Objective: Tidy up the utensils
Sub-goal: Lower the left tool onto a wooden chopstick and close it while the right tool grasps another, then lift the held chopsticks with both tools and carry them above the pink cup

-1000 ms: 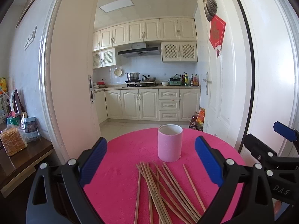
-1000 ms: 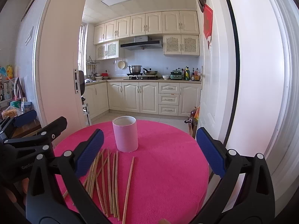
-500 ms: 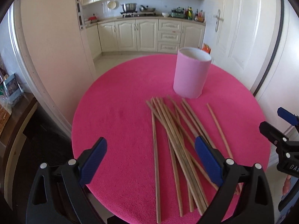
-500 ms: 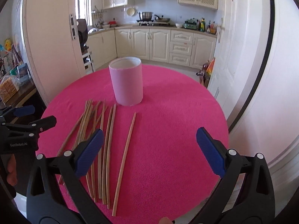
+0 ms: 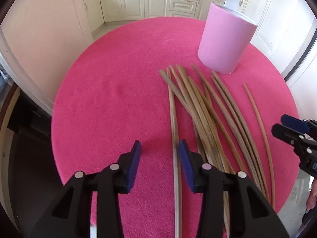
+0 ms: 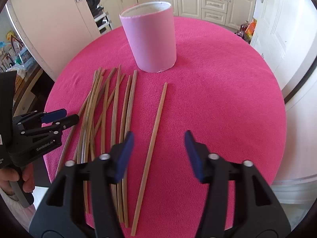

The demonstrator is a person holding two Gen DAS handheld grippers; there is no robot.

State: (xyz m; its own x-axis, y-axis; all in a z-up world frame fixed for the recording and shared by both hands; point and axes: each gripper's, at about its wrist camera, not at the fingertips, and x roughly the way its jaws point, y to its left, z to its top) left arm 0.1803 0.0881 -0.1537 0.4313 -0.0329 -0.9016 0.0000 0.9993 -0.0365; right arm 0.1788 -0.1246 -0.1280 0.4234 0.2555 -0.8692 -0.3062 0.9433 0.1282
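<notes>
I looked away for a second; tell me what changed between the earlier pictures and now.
Both grippers tipped down toward the table. The left gripper and right gripper have just been closing partway, gripping nothing; a chopstick lies between the right's jaws. The pink cup stayed put.

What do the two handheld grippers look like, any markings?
Both the left gripper and the right gripper are black plastic clamps with blue finger pads and silver rivets. The left one's body reads "GenRobot.AI" in white in the right wrist view.
</notes>
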